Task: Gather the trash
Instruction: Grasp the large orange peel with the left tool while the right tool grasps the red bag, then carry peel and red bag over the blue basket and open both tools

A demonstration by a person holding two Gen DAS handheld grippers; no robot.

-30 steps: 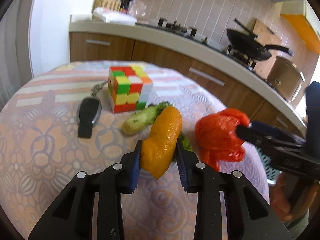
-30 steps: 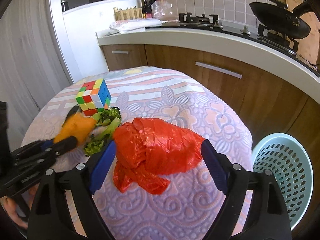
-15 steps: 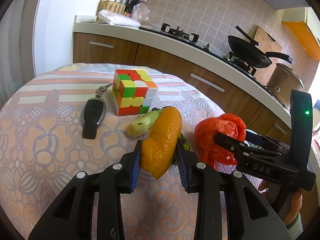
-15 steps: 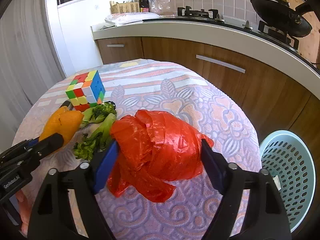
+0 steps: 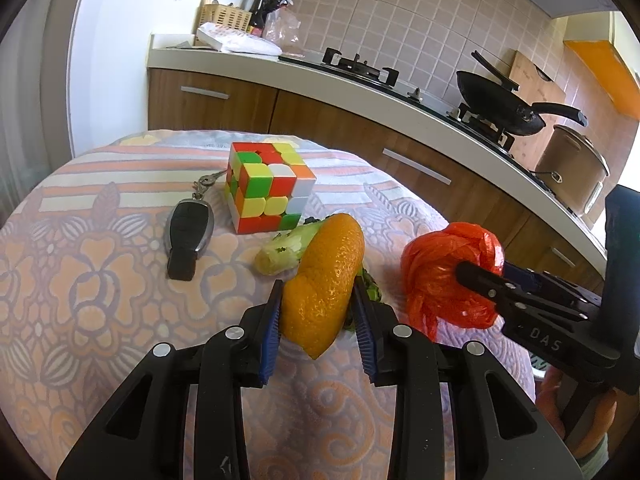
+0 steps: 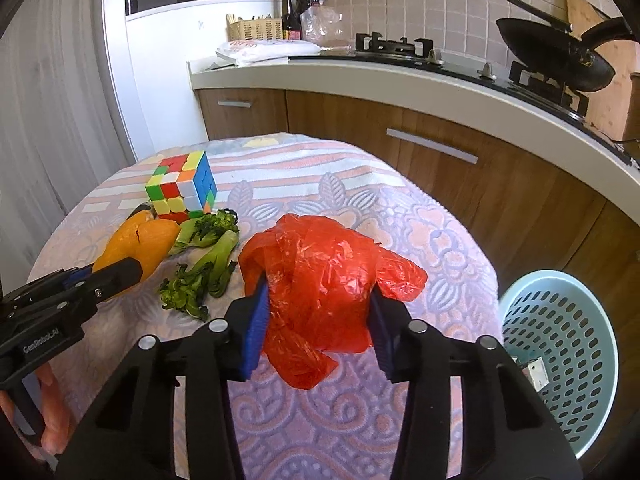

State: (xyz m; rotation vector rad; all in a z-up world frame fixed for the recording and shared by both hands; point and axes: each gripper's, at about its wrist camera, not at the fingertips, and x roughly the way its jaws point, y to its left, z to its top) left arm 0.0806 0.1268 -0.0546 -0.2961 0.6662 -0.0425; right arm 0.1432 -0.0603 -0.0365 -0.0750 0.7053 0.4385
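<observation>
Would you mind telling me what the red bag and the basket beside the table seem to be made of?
Red bag: thin glossy plastic film, judging by its crinkles, shine and translucency. Basket: apparently rigid moulded plastic, pale blue and matte, with regular perforated holes in its wall.

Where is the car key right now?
In the left wrist view, the car key lies on the tablecloth, left of the puzzle cube.

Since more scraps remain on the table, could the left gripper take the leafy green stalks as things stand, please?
Probably not yet: the left gripper is shut on the orange peel, which fills its jaws. The green stalks lie uncovered just beyond it on the tablecloth.
</observation>
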